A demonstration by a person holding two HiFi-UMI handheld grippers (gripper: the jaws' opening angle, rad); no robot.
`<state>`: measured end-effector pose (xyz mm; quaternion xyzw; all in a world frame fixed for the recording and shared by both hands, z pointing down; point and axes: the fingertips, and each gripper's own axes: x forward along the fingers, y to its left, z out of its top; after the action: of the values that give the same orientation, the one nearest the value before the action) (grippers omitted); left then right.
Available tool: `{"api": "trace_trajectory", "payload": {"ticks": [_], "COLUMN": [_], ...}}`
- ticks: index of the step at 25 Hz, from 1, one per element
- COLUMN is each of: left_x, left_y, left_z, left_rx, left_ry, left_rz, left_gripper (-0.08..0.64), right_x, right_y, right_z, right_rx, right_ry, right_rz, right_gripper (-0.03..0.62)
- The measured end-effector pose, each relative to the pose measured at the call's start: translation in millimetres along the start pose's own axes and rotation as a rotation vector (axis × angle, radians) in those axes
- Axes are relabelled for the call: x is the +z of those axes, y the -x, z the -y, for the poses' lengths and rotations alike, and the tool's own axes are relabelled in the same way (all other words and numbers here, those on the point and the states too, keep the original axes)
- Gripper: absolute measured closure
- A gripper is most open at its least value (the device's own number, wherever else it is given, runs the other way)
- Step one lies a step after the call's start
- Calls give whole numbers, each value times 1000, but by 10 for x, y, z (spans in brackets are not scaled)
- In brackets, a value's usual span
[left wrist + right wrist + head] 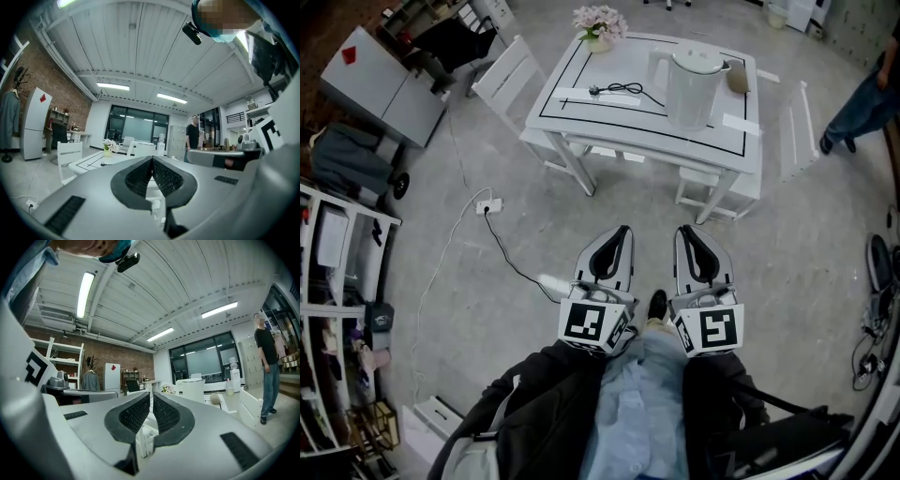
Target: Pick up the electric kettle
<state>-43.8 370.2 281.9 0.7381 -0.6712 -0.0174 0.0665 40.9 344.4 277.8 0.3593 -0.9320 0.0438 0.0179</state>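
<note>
The white electric kettle (pixel 694 84) stands upright on the white table (pixel 581 112), near its right end, far ahead of both grippers. My left gripper (pixel 618 232) and right gripper (pixel 687 232) are held side by side over the floor, short of the table, and point toward it. Each is shut with nothing between its jaws. In the left gripper view the kettle (pixel 143 149) shows small just above the closed gripper (pixel 152 159). It also appears in the right gripper view, where the kettle (pixel 192 389) sits right of the closed gripper (pixel 151 397).
A flower pot (pixel 600 23) and a black cable with a plug (pixel 619 90) lie on the table. White chairs (pixel 511 75) (pixel 792 127) flank it, with a stool (pixel 712 187) in front. A person (pixel 862 103) stands at right. A power strip (pixel 489 205) and cord lie on the floor.
</note>
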Motion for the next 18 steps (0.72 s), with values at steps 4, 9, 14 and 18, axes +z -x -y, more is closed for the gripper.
{"api": "trace_trajectory", "payload": {"ticks": [4,9,14,18], "left_x": [108,210,230,219], "left_y": [-241,-528,-703,-808], "left_z": [28,63,-31,-156], "left_rx": [3,14,45,64], "left_ry": [-17,-33,-32,-23], "left_rz": [16,43,47,41], "left_gripper": [555,555,555,555], "right_x": [100,205,240,236], "right_y": [-149,-324,-536,-730], "right_z": [187,414,530,539], "right_rx": [14,38,64,87], "right_ry": [7,19,21,21], "right_rz": [20,48,58,52], "right_gripper": [574,574,574,574]}}
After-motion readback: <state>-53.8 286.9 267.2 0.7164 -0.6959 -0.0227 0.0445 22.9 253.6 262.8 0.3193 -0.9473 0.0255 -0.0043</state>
